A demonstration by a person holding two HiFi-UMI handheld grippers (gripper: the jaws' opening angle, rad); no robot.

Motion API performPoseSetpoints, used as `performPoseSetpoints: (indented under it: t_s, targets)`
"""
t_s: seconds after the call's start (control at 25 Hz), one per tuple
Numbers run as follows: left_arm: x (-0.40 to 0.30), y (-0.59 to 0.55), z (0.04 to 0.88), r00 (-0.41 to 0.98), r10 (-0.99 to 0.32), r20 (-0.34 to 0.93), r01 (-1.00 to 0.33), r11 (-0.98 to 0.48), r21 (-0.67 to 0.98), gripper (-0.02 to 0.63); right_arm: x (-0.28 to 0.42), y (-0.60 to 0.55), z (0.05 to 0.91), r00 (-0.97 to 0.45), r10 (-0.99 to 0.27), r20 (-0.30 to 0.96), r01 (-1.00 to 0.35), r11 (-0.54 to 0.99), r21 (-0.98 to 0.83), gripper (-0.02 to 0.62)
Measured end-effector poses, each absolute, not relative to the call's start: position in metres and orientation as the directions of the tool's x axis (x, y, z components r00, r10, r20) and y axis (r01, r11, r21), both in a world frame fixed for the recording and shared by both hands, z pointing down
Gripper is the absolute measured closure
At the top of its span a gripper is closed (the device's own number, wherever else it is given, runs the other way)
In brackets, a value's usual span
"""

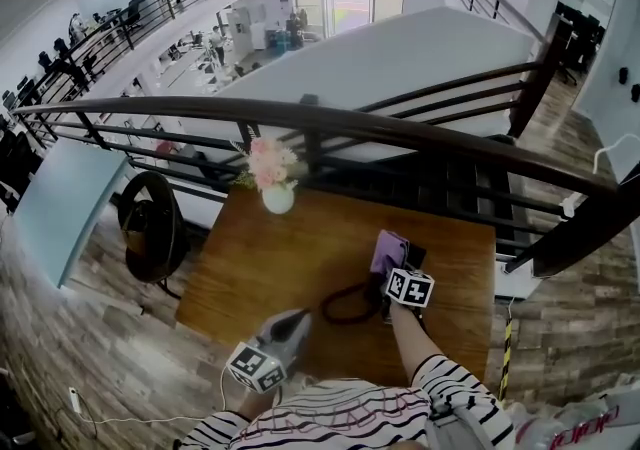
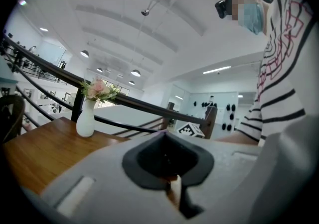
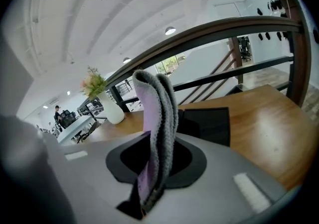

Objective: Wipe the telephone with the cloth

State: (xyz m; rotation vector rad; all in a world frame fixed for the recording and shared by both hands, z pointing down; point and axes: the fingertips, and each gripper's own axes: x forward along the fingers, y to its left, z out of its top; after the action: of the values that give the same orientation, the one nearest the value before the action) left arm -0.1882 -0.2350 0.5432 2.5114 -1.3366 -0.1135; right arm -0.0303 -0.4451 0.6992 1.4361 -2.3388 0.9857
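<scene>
My right gripper sits right of centre in the head view, jaws closed tight on the cloth, a folded piece that is purple on one face and grey on the other; in the right gripper view the cloth stands up out of the closed right gripper through the middle of the frame, purple side to the left; the telephone is the flat black shape just behind it, right of centre, lying on the wooden table; from above the telephone shows as a dark edge beside and under the cloth, with a dark loop of cord curling out to its left; whether cloth and telephone touch I cannot tell; my left gripper is at the lower centre of the head view, near the table's front edge and well apart from the telephone; in its own view the left gripper has its jaws brought together with nothing between them; a white vase of pink flowers stands at the table's far edge, at left in the left gripper view and in the right gripper view; a dark railing runs behind it.
</scene>
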Motion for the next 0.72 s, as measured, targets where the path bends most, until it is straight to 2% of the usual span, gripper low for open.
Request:
performPoseSetpoints:
  t_s: [0.32, 0.72]
  targets:
    - [-0.179, -0.238, 0.546, 0.579, -0.812, 0.068, -0.79, -0.539, 0.292, 0.607, -0.016, -0.446, 0.704, -0.491, -0.706, 0.51, -0.858, 0.291, -0.422, 0.535]
    - [-0.166, -0.24, 0.546, 0.62, -0.783, 0.059, -0.76, -0.579, 0.294, 0.607, 0.033, -0.432, 0.705, -0.417, -0.744, 0.521, -0.891, 0.221, -0.397, 0.535]
